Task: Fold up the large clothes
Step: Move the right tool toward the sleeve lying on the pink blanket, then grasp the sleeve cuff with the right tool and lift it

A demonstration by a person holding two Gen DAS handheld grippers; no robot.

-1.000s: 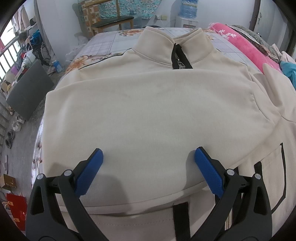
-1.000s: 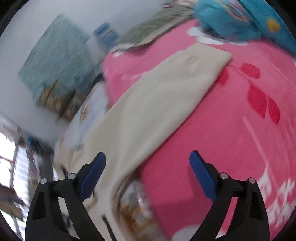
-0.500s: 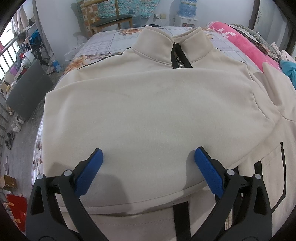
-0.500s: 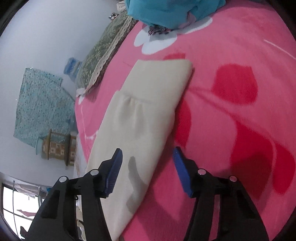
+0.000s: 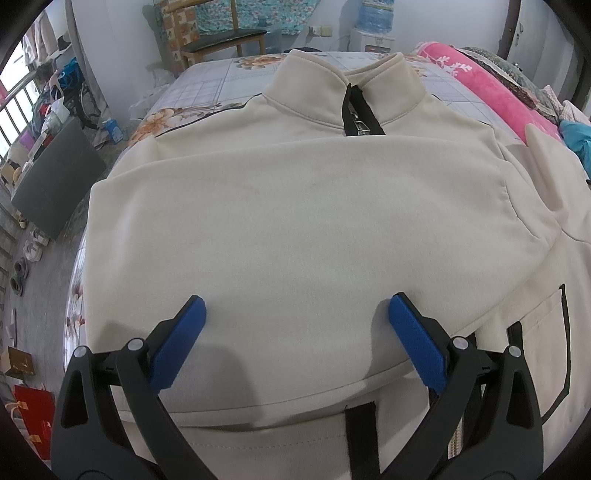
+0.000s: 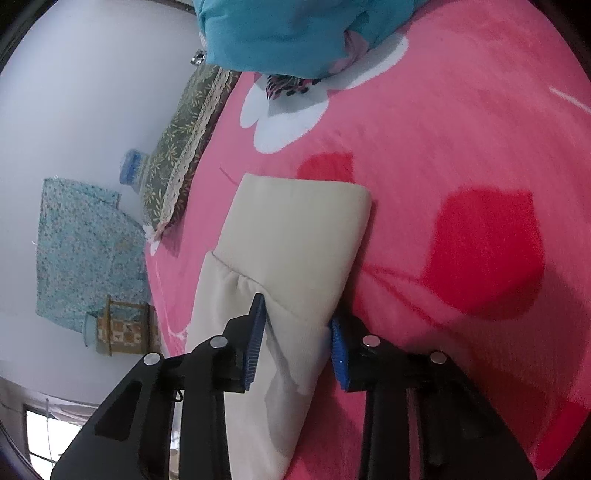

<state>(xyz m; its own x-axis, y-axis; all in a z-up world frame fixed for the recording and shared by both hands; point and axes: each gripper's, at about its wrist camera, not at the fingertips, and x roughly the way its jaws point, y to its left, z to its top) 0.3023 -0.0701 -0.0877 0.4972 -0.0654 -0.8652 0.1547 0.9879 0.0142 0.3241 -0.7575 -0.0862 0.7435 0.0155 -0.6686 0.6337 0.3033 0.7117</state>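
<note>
A cream zip-neck jacket (image 5: 295, 203) lies flat on the bed, collar (image 5: 314, 85) at the far end, one sleeve folded across its chest. My left gripper (image 5: 295, 314) hovers open just above the near part of that folded sleeve, with nothing between its blue pads. In the right wrist view the jacket's other sleeve (image 6: 295, 229) lies stretched out on a pink blanket (image 6: 443, 147). My right gripper (image 6: 297, 332) is closing on this sleeve just behind the cuff; both pads touch the cloth, which bunches between them.
The floral bed sheet (image 5: 207, 85) shows beyond the jacket. The rolled pink blanket (image 5: 491, 88) runs along the right side. A teal cloth (image 6: 277, 29) and a green pillow (image 6: 184, 129) lie past the cuff. A wooden chair (image 5: 221, 40) stands behind the bed; floor clutter sits left.
My right gripper rolled, came down onto the outstretched sleeve and narrowed its jaws from wide apart to touching the cloth. The left gripper and the jacket's body stayed still.
</note>
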